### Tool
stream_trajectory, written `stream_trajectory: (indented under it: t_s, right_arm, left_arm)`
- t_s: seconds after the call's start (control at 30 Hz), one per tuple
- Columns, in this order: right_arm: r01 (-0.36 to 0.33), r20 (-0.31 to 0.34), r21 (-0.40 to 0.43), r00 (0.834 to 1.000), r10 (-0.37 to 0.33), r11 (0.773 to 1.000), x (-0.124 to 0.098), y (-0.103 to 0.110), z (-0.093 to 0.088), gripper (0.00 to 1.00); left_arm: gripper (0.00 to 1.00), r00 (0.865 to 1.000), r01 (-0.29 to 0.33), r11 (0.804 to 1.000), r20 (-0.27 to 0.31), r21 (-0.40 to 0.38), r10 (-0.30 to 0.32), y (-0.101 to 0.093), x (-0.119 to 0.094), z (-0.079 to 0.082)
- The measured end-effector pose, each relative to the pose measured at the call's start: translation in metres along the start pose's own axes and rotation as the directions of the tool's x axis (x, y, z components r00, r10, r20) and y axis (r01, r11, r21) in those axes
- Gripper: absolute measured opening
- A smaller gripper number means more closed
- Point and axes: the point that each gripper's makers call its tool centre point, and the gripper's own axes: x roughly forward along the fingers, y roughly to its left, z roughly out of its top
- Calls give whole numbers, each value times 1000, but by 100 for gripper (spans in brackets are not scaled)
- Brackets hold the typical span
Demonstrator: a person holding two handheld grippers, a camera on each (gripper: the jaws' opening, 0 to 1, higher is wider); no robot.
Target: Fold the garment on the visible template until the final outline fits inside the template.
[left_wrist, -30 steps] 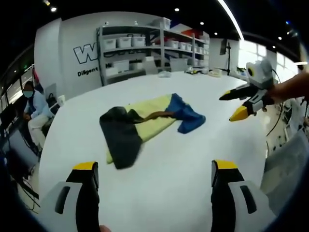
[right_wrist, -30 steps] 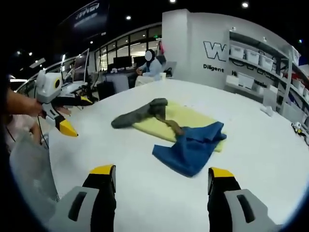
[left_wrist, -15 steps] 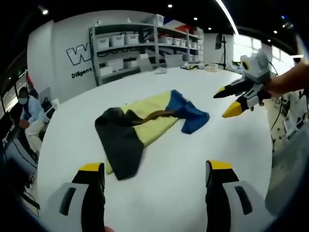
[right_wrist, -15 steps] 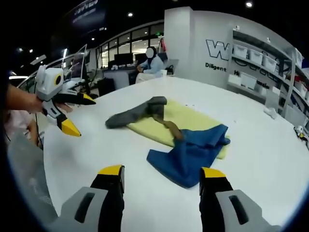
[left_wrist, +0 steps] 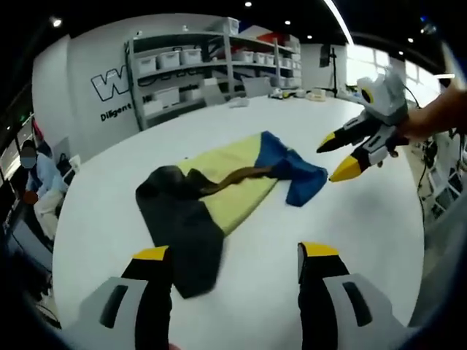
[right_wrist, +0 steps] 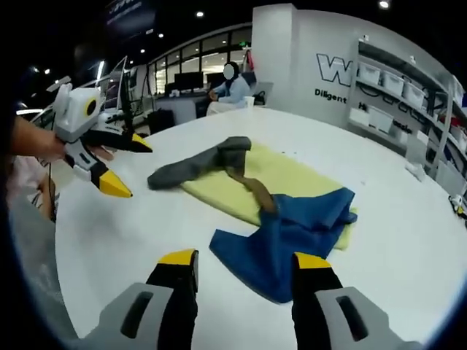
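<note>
Evidently both tools, the left tool (left_wrist: 228, 257) and right tool (right_wrist: 244, 264), hover spread and empty beside the crumpled blue-and-charcoal garment (right_wrist: 288, 230) sprawled across the yellow rectangular template (left_wrist: 235, 182), positioned to seize its ends.

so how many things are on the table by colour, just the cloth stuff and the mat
yellow template mat: 1
blue garment section: 1
dark grey garment section: 1
brown strip across the mat: 1
total: 4 coloured parts. Whether the blue, grey and brown are one garment, I cannot tell.
</note>
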Motion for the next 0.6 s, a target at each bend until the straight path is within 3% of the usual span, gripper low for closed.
stream_trajectory:
  t_s: [0.33,0.6]
  right_arm:
    - [39,-22,-29,999,-40,999,30,-16,5,33]
    - [38,-50,-25,998,-39,999,52,-23,2,30]
  left_arm:
    - [57,999,17,999,-46,37,-16,7,33,-4]
    - [47,995,31,997,-97,67,-25,13,53,-13]
